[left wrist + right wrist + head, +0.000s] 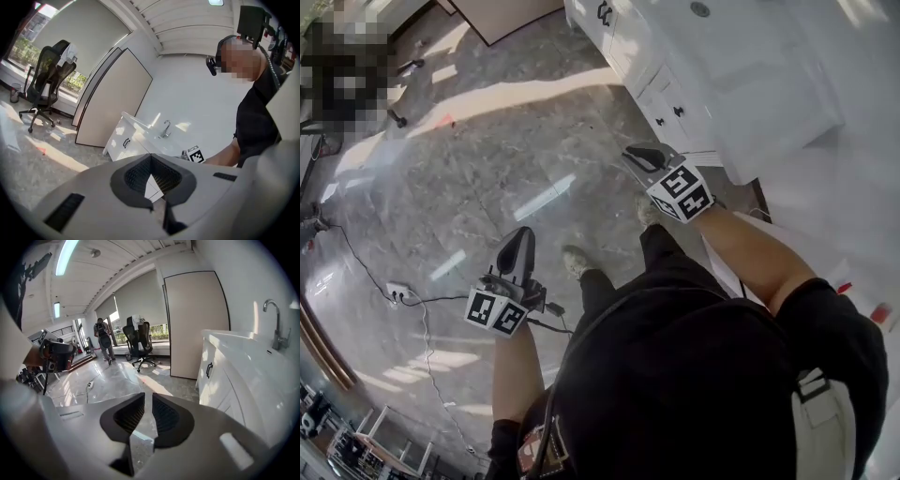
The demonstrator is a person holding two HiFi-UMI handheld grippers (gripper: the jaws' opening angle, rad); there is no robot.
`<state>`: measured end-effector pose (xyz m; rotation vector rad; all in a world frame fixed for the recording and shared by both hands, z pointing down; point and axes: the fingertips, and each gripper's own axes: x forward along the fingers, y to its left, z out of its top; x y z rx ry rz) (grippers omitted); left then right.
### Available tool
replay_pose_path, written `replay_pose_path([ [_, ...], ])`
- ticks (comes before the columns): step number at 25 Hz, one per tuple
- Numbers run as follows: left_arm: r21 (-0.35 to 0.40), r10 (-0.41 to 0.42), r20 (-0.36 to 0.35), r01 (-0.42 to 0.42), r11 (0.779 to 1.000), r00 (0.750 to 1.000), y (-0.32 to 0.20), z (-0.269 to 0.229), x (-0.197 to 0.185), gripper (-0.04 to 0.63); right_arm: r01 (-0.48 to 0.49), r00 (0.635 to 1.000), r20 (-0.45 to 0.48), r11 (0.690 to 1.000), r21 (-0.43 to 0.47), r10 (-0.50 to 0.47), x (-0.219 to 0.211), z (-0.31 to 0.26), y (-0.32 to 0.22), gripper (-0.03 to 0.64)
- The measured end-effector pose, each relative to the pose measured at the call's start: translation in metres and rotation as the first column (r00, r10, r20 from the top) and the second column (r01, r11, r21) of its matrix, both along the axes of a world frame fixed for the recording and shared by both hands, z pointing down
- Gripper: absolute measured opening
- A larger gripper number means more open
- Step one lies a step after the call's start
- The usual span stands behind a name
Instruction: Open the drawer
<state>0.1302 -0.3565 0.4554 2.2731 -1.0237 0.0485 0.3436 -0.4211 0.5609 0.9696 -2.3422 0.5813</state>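
A white sink cabinet [741, 84] stands at the upper right of the head view, its drawer fronts bearing small black knobs [679, 111]. My right gripper [641, 156] hangs above the floor just left of those fronts, touching nothing. In the right gripper view its jaws [144, 397] stand a narrow slit apart with nothing between them, and the cabinet [234, 380] with a black handle [209, 370] lies to the right. My left gripper [523, 236] is lower left over the floor. Its tips [150, 158] meet, empty, and point toward the cabinet [123, 140].
A power strip [397, 292] and cable lie on the marble floor at left. The person's shoe [575, 260] is between the grippers. A black office chair [140, 341] and a standing person [103, 338] are far off by the window. A beige panel [194, 324] leans against the wall beside the cabinet.
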Motion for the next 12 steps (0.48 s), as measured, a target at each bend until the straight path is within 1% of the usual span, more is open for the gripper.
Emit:
replay_pose_path([
  [3, -0.048, 0.0, -0.013, -0.001, 0.999, 1.0, 0.0, 0.045, 0.005, 0.0, -0.027, 0.996, -0.081, 0.999, -0.033, 0.025, 0.015, 0.053, 0.002, 0.03],
  [6, -0.085, 0.02, -0.018, -0.021, 0.996, 1.0, 0.003, 0.087, 0.018, 0.0, -0.069, 0.986, -0.156, 0.996, -0.064, 0.058, 0.036, 0.11, 0.002, 0.045],
  [10, -0.105, 0.036, -0.027, -0.038, 0.994, 0.999, -0.002, 0.137, 0.03, 0.0, -0.132, 0.965, -0.239, 0.986, -0.098, 0.106, 0.065, 0.187, -0.005, 0.075],
  [12, -0.109, 0.039, -0.027, -0.042, 0.993, 0.999, -0.008, 0.159, 0.031, 0.0, -0.182, 0.949, -0.282, 0.976, -0.12, 0.142, 0.081, 0.225, -0.008, 0.088],
])
